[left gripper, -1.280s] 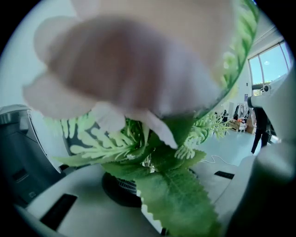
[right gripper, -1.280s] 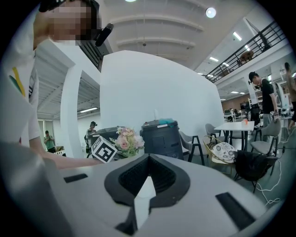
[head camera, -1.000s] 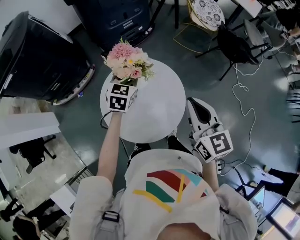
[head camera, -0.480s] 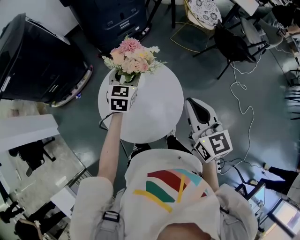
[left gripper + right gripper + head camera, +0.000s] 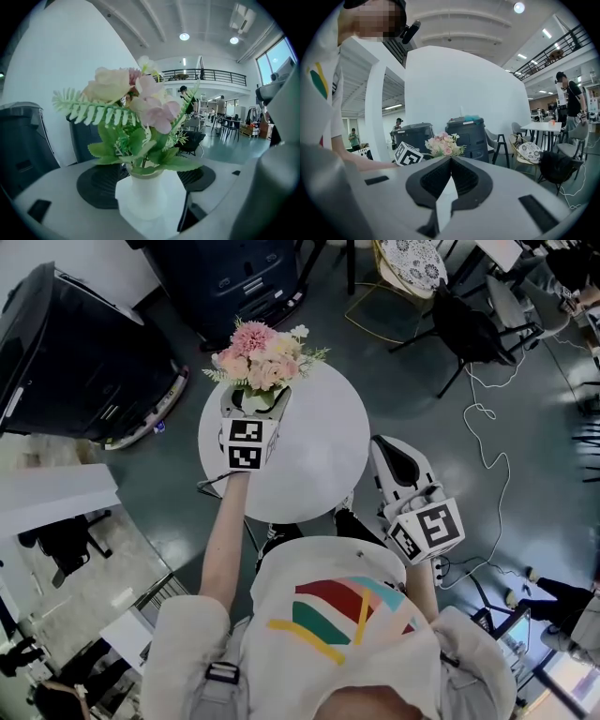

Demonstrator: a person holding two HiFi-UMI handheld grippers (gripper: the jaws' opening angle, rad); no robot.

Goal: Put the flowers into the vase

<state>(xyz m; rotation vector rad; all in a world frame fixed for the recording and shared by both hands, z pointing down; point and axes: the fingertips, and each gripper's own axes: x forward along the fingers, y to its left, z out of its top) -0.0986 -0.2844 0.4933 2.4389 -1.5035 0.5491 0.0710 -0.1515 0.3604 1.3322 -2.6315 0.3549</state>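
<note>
One bunch of flowers [image 5: 264, 354], pink and cream blooms with green fern, is seen standing stems-down in one white vase [image 5: 149, 199], at the upper-left edge of the single round white worktop [image 5: 323, 460]. Two grippers are counted. The left gripper [image 5: 254, 409] is placed just below the vase in the head view. Its fingers [image 5: 93, 187] have just been opening and are spread to either side of the vase, which stands between them with neither pad seen to press on it. The vase is thus found straight ahead of those fingers, its long axis upright and the blooms rising above the pads. The left gripper is by far the nearer. The right gripper [image 5: 392, 448] is held well apart, off the worktop's lower-right edge, with its fingers pressed together on nothing. The placing is judged to be done, so a straight withdrawal toward the lower part of the frame is probably called for. Both fingers should be kept off the vase's sides so that it is not tipped.
</note>
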